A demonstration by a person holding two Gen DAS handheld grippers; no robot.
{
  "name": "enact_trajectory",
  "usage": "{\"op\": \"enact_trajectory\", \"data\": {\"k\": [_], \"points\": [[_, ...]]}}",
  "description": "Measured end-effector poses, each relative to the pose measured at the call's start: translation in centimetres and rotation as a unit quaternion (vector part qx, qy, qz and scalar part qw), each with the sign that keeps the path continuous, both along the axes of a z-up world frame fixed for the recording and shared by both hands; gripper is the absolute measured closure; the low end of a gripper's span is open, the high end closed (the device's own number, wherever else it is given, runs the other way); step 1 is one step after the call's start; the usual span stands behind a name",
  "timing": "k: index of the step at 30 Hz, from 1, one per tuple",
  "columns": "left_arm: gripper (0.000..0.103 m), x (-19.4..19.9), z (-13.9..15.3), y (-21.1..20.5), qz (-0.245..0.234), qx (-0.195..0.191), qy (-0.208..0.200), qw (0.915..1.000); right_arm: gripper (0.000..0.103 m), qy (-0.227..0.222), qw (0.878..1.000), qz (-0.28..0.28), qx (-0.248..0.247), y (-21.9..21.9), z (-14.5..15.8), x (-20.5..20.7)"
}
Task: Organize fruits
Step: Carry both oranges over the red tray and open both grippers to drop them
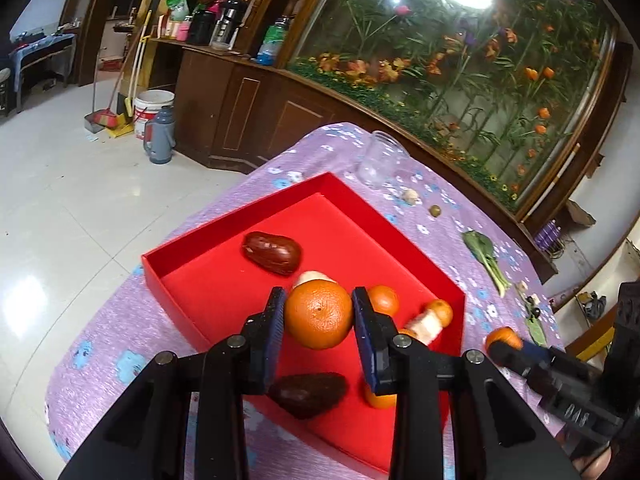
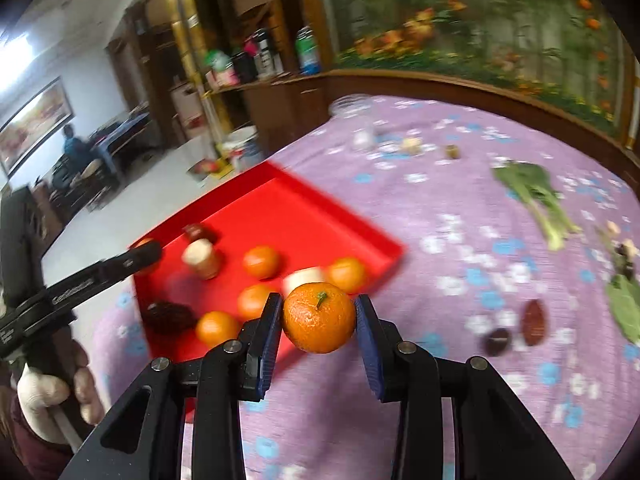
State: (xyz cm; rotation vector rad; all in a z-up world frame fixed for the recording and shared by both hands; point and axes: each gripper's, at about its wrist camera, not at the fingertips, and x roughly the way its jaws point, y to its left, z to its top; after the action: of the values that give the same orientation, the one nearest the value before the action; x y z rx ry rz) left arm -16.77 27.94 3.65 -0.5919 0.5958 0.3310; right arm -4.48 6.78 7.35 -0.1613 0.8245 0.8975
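Note:
A red tray [image 1: 224,252] lies on the purple flowered tablecloth [image 1: 104,336]. It holds red dates [image 1: 272,253], several small oranges [image 1: 384,300] and pale banana pieces [image 1: 426,326]. My left gripper [image 1: 319,312] is shut on an orange [image 1: 319,315] above the tray. My right gripper [image 2: 319,318] is shut on another orange [image 2: 319,318] with a green stem, just beside the tray's near right edge [image 2: 384,264]. The right gripper also shows at the right of the left wrist view [image 1: 504,346]. Two dates [image 2: 534,322] lie loose on the cloth.
A clear glass jar [image 1: 378,160] stands at the table's far side. A green leafy vegetable [image 2: 532,196], small nuts and leaves lie on the cloth at the right. A wooden cabinet and a flower mural stand behind the table. A person sits far left [image 2: 74,146].

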Motion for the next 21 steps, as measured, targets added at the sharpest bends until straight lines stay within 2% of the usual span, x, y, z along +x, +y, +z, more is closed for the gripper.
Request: {"op": "enact_trajectory", "data": {"k": [6,12,21], "points": [[0.071,1.4,-0.2,0.7,-0.011,0.003,0.010,0.9999,0.063,0.010,0.999,0.035,-0.024,3.9,-2.2,-1.9],[0.071,3.8,-0.5,0.3,-0.033,0.002,0.017,0.9993,0.063,-0.004,0.998,0.042,-0.051,5.2,-3.5,-2.3],[0.071,5.1,-1.1,0.2,-0.047,0.006,0.022,0.9986,0.063,-0.019,0.998,0.047,-0.049,5.7,-3.3,-2.4]]}}
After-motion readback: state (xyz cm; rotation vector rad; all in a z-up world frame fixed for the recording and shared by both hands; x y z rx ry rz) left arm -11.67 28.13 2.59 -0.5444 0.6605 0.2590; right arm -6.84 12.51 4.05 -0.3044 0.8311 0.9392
